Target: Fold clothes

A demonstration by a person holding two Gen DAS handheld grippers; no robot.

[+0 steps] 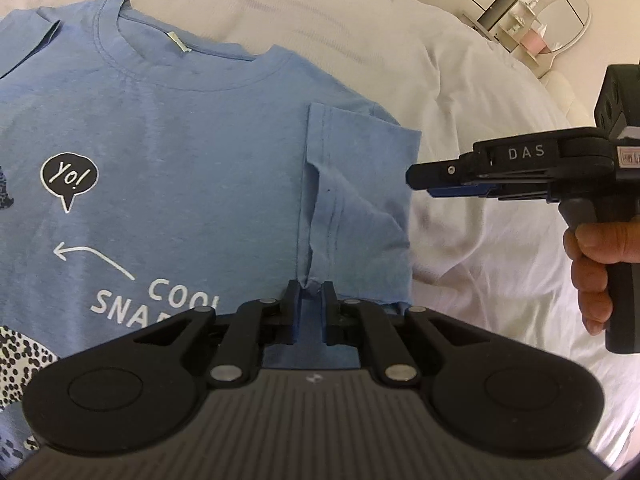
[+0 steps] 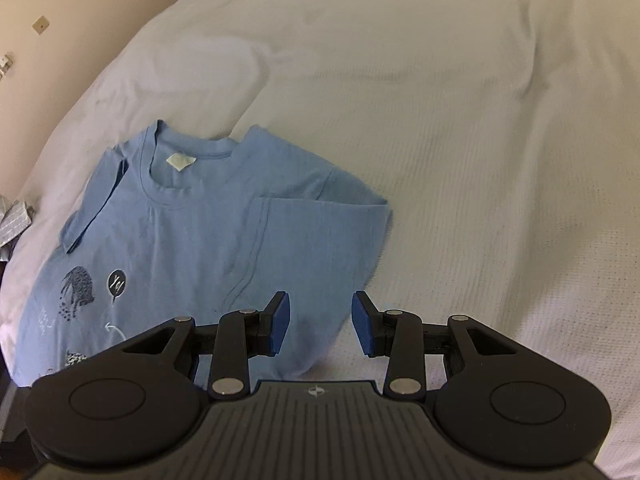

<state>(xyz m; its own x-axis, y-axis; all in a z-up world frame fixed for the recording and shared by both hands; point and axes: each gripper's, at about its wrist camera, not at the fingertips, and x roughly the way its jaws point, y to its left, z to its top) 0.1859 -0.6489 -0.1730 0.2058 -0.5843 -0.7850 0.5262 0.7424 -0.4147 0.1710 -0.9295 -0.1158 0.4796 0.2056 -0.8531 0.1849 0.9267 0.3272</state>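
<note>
A light blue T-shirt (image 1: 168, 152) is lying face up on the white bed (image 2: 460, 140), its printed front showing and its collar (image 1: 188, 68) pointing away from both cameras. One sleeve and side panel (image 1: 352, 200) is lying turned inward over the chest, making a straight edge along that side, while the far sleeve (image 2: 96, 200) is looking only loosely tucked. The left hand-held gripper (image 1: 311, 292) is pinching a small pucker of blue fabric at the lower end of the folded-in panel, its blue pads nearly together on the cloth. The right hand-held gripper (image 2: 320, 320) is hovering with its jaws partly apart and nothing between them, just off the folded edge over the bed; in the left view it is appearing side-on, held by a hand (image 1: 600, 272) beside the shirt. The step in hand is probably setting this side fold. To do it well, the left should be keeping the pinched fabric low and lightly taut so the folded edge is running parallel to the shirt's centre line, while the right is taking hold higher up that same edge, near the shoulder, so the panel is not skewing. Wrinkles around the sleeve hem are risking a lumpy fold unless smoothed first.
</note>
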